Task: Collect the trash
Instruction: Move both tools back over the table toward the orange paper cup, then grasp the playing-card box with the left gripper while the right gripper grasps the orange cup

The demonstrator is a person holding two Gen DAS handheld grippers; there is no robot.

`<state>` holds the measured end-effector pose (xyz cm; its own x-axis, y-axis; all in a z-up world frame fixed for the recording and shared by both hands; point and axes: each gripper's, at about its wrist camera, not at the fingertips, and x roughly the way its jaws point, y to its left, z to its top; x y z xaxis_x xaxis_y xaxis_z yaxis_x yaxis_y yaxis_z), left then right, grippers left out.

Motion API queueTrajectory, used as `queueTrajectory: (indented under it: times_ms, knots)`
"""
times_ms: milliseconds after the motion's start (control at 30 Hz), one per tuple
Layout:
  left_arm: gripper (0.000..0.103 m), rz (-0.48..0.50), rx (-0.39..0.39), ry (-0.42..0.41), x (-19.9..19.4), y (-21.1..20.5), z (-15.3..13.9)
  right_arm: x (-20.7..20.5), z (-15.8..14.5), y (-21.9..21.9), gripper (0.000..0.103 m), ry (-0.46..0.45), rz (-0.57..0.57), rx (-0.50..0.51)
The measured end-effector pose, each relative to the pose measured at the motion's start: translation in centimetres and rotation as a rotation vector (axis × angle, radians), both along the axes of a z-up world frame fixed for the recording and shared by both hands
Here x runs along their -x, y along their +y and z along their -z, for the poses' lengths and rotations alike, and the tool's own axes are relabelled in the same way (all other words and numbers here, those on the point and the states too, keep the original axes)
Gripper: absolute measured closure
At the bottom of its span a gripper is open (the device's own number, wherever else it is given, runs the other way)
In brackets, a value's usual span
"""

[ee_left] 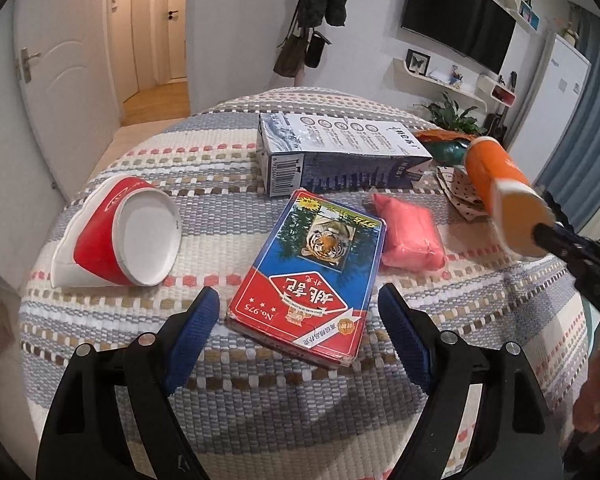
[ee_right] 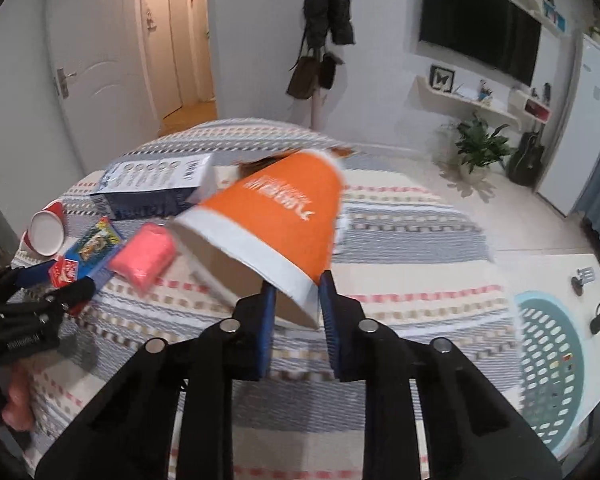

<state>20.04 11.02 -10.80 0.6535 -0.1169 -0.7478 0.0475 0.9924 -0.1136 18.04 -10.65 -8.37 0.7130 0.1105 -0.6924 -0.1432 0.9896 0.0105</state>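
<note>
Right gripper (ee_right: 296,300): jaws pinch the white rim of the orange paper cup (ee_right: 276,216), one blue pad inside the mouth, one outside; the cup is lifted clear of the desk (ee_right: 400,240), mouth toward the camera.
Orange cup's look: orange wall with white lettering, white band at the rim, plain brown inside; motion-blurred in the right wrist view.
Left gripper (ee_left: 300,320): jaws spread wide, one to each side of the near end of the card box (ee_left: 312,264), touching nothing.
Card box: one, flat on the striped cloth, red and blue with a tiger picture, "No.975" printed on it.
Pink packet (ee_left: 410,236): one, soft and crumpled, just beside the card box on its right.
Red cup (ee_left: 120,236): one, on its side left of the card box, white inside, mouth toward the camera.
Carton (ee_left: 340,152): one, blue and white, lying flat beyond the card box.
Cup count: two paper cups, one orange held, one red lying.
Right wrist view only: a teal perforated basket (ee_right: 548,364) on the floor to the right of the desk.
Left wrist view only: a spotted paper (ee_left: 460,188) and a teal bowl-like thing (ee_left: 448,152) behind the held cup; what the latter is I cannot tell.
Far: one wall television (ee_left: 456,20), one potted plant (ee_right: 480,148).
</note>
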Motion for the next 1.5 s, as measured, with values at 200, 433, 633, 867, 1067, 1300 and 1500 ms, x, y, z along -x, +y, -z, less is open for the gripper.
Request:
queueTrajectory:
  times_ms: [200,433,633,867,1067,1300,1500]
  knots:
    - [0.023,0.008,-0.025,0.001,0.0,-0.3,0.2,1.0,-0.2,-2.1,0.099,-0.014,-0.008,0.01]
    - [0.022,0.014,-0.025,-0.003,0.1,-0.2,0.2,5.7,-0.7,-1.8,0.099,-0.105,-0.171,0.086]
    - [0.021,0.013,-0.047,0.005,-0.1,-0.6,0.2,7.6,-1.2,-2.7,0.099,-0.108,-0.205,0.09]
    - [0.034,0.007,-0.147,0.01,-1.0,-2.0,0.3,4.4,-2.2,-2.6,0.045,-0.03,-0.125,-0.034]
    - [0.036,0.014,-0.153,-0.012,0.0,-2.1,0.1,-0.4,-2.5,-3.8,0.034,0.045,0.057,-0.184]
    - [0.036,0.027,-0.121,-0.02,0.5,-1.5,0.0,-5.0,0.8,-4.4,0.028,0.185,0.163,-0.317]
    - [0.036,0.033,-0.115,-0.02,0.4,-1.6,-0.1,-5.6,1.4,-3.6,0.022,0.193,0.187,-0.332]
